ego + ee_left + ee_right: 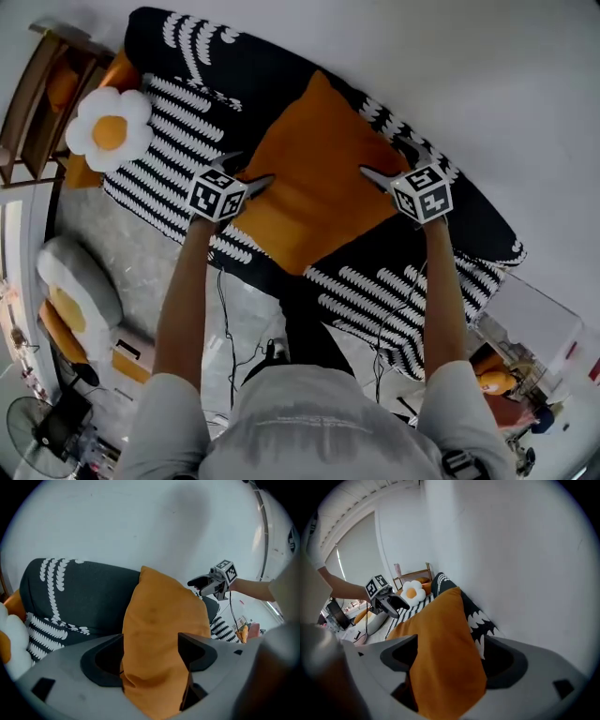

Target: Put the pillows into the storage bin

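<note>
A person in a grey shirt (pixel 309 422) stretches both bare arms forward and down. The left gripper (pixel 247 172) has its jaws spread wide, and the left edge of the orange pillow (pixel 314 173) fills the gap between them; the pads do not look clamped on the cloth. The right gripper (pixel 386 161) is also wide open around the pillow's right edge, with a strip of patterned cover showing between the cloth and one jaw, so it has no hold either. The orange pillow sits in the middle of a sofa (pixel 187 56) draped in black with white scalloped stripes, propped up against the backrest and between the two tools. At the sofa's left end lies a white flower-shaped pillow (pixel 110 129) with a yellow centre, just beside a wooden rack (pixel 37 94). On the floor (pixel 141 253) to the left rests a grey, white and yellow cushion (pixel 80 286), and at the lower right stands a clear plastic box (pixel 534 314). Behind the sofa rises a plain white wall (pixel 469 75).
</note>
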The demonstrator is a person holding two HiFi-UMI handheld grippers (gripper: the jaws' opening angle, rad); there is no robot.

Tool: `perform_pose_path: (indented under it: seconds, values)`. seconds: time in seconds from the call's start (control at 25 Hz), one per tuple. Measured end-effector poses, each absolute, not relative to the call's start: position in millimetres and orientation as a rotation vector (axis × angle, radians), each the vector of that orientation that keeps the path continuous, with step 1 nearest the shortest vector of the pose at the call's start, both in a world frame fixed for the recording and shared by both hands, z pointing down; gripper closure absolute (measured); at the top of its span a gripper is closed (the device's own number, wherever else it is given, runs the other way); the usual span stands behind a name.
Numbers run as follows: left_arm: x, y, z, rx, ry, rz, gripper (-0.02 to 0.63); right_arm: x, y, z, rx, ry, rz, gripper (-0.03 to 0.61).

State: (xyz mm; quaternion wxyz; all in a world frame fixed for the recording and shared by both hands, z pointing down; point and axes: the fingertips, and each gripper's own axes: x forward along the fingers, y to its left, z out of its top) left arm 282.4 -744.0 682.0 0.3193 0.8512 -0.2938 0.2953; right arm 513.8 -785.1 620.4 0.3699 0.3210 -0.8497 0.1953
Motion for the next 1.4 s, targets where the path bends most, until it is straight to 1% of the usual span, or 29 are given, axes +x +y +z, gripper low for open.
perform_pose_path:
  seconds: [0.24,0.4,0.52,0.6,0.76,0.92,1.0,1.08,1.16,1.4]
  values:
    - [288.9,-762.3,743.4,2.156,-0.683,0.812,0.244,506.1,-793.8,670.1,0.679,-2.174,0.589,0.158]
    - [298.6,-769.8,772.2,2.100,-0.649,0.770,0.241,502.7,-792.4,684.7,0.632,-2.188,0.593,0.201]
    - [313.3,-768.7,785.3,2.066,-0.661,0.682,0.244,500.8,-785.9,700.3,0.580,-2.165,0.627,0.270]
    - [319.4,-766.0,788.2,2.065,-0.686,0.639,0.249,500.7,-783.7,707.5,0.564,-2.163,0.656,0.302]
    - [318.8,-762.2,779.9,2.094,-0.754,0.627,0.303,502.3,-784.8,710.4,0.588,-2.194,0.666,0.340]
    - [322.0,-749.0,762.4,2.129,-0.829,0.623,0.392,507.5,-779.7,708.0,0.637,-2.216,0.648,0.383]
    - [322.2,-740.4,746.2,2.122,-0.854,0.565,0.431,509.6,-775.1,700.2,0.686,-2.211,0.639,0.417]
    - [319.3,-729.0,724.9,2.104,-0.878,0.485,0.457,506.8,-767.3,685.0,0.738,-2.206,0.620,0.432]
    - [310.7,-714.2,702.3,2.095,-0.908,0.432,0.471,496.8,-755.0,661.6,0.758,-2.223,0.590,0.440]
    - [265.3,-657.0,628.0,2.100,-1.021,0.338,0.477,445.0,-709.7,576.9,0.628,-2.318,0.488,0.448]
